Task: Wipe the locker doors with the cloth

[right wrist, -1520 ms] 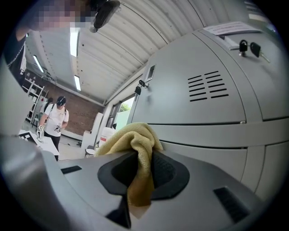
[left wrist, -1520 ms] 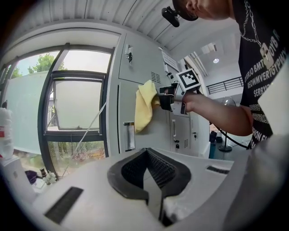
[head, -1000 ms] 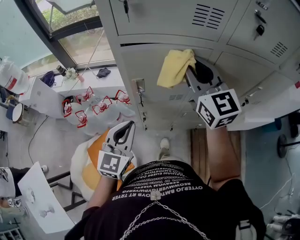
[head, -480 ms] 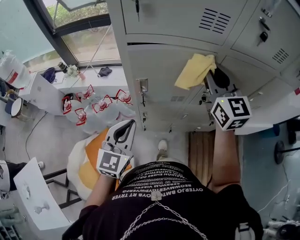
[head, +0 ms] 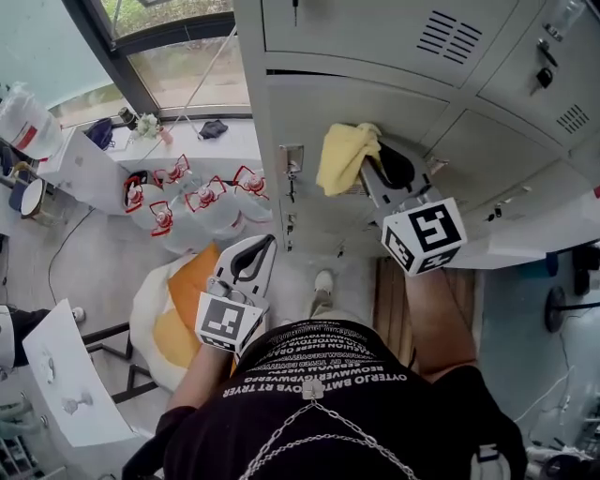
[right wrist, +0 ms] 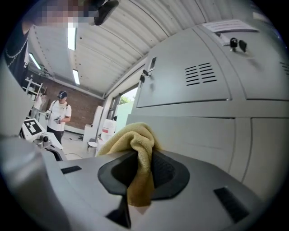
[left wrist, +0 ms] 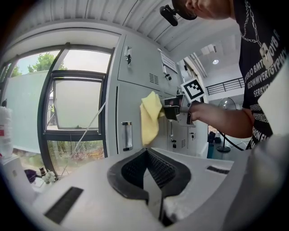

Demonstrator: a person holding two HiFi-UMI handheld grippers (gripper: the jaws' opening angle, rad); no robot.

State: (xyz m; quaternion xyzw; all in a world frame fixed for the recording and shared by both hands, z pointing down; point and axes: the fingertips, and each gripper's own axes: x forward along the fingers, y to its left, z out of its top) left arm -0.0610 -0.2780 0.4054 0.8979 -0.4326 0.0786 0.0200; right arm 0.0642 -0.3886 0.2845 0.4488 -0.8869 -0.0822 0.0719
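Note:
A yellow cloth [head: 343,156] hangs against a grey locker door [head: 412,112], pinched in my right gripper [head: 373,161], which is shut on it. From the right gripper view the cloth [right wrist: 135,151] bunches out between the jaws, close to the locker door [right wrist: 198,135]. My left gripper [head: 246,272] is held low by my waist, away from the lockers, shut and with nothing in it. The left gripper view shows the cloth [left wrist: 150,117] pressed on the door [left wrist: 135,113] beside a handle [left wrist: 127,136].
More grey locker doors [head: 375,28] with vents and keys lie above and right. A window [head: 183,70] is at left, with water jugs [head: 197,202] and an orange and white bag [head: 178,314] on the floor. A person [right wrist: 61,115] stands far off.
My right gripper has swept the cloth to the left and slightly down across the locker door, after first moving right. The left gripper has stayed by my waist.

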